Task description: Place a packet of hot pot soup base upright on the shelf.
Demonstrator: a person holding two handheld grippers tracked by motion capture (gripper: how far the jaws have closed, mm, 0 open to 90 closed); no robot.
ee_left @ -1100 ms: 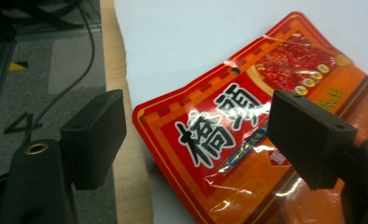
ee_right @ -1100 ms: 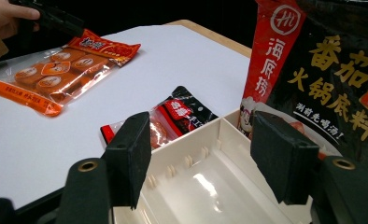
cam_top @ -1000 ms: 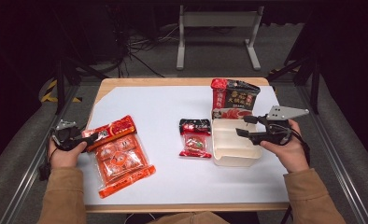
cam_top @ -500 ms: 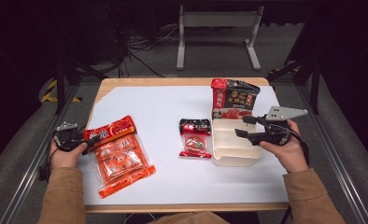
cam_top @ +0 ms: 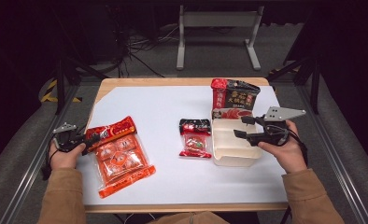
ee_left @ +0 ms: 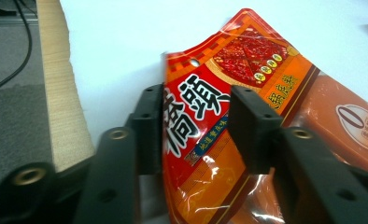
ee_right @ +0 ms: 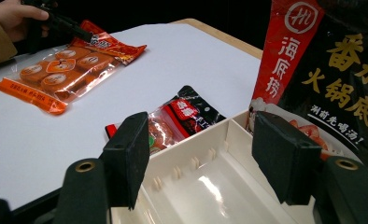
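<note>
1. Gripping tools sit in both of a person's hands at a wooden table (cam_top: pixel 182 82) topped with a white sheet (cam_top: pixel 173 186).
2. Left gripper (cam_top: pixel 86 139), near the tabletop's left edge: its jaws have just been closing around the top corner of an orange-red packet (cam_top: pixel 119 156). In the left gripper view that packet (ee_left: pixel 229 121) stands between the two black jaws, one pad against it on each side, the corner lifted and curled.
3. The packet's clear window shows four round orange pieces inside; its lower end lies flat near the front-left corner.
4. Right gripper (cam_top: pixel 242 127), near the right edge, hovers over a white tray (cam_top: pixel 229 156), jaws apart with nothing between them.
5. The tray (ee_right: pixel 205 154) has a divider wall; the compartment in sight is bare and glossy.
6. A small black and red pouch (cam_top: pixel 196 137) lies just left of the tray, touching its wall.
7. A tall red and black bag (cam_top: pixel 233 98) stands upright at the tray's far end, toward the back-right corner.
</note>
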